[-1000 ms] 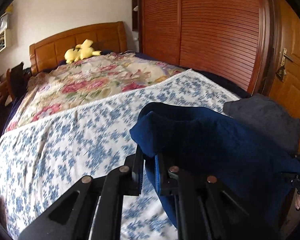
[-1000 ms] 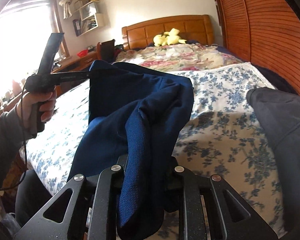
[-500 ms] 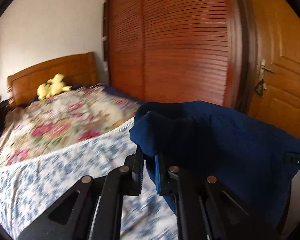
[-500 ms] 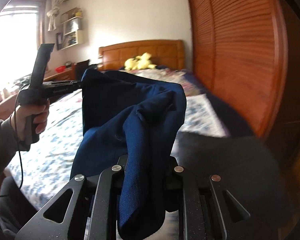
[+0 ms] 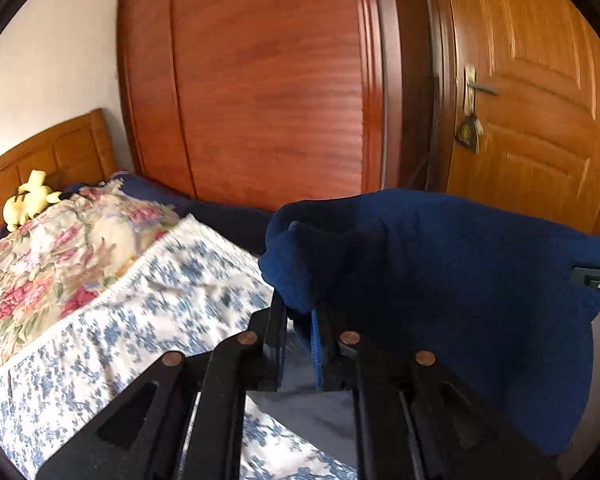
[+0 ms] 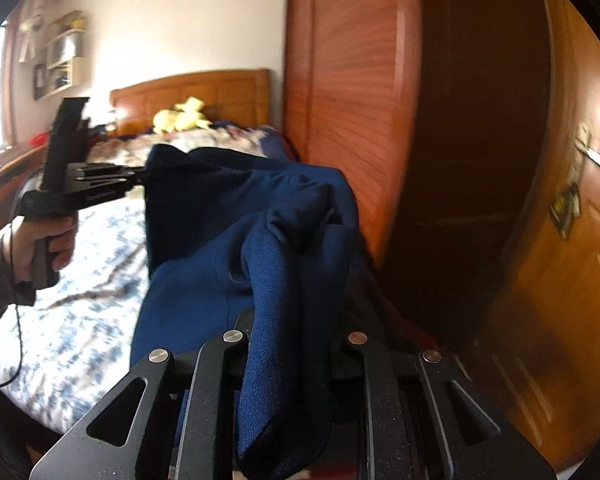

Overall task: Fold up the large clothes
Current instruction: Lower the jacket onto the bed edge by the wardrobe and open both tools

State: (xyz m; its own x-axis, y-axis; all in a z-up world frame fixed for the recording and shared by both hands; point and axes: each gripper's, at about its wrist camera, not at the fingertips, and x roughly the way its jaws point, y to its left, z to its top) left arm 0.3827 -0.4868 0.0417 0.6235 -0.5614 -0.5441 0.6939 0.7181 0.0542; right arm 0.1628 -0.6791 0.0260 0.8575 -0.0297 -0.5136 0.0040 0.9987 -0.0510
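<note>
Right gripper [image 6: 292,344] clamps a thick bunch of the navy garment [image 6: 236,216] at 6 o'clock. Left gripper [image 5: 298,340], jaws narrow, pinches another edge of it, cloth stretched in the air between them (both views blurred). Beyond, at 9 o'clock, the floral bed [image 5: 112,320]; furthest, the wardrobe [image 5: 260,80] and door [image 5: 532,100].

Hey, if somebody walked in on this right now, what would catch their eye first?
Most likely the dark blue garment held up in mid-air between the left gripper and right gripper, both shut on its cloth. Behind it, the bed with a yellow plush toy by the headboard, and the big reddish wardrobe.
</note>
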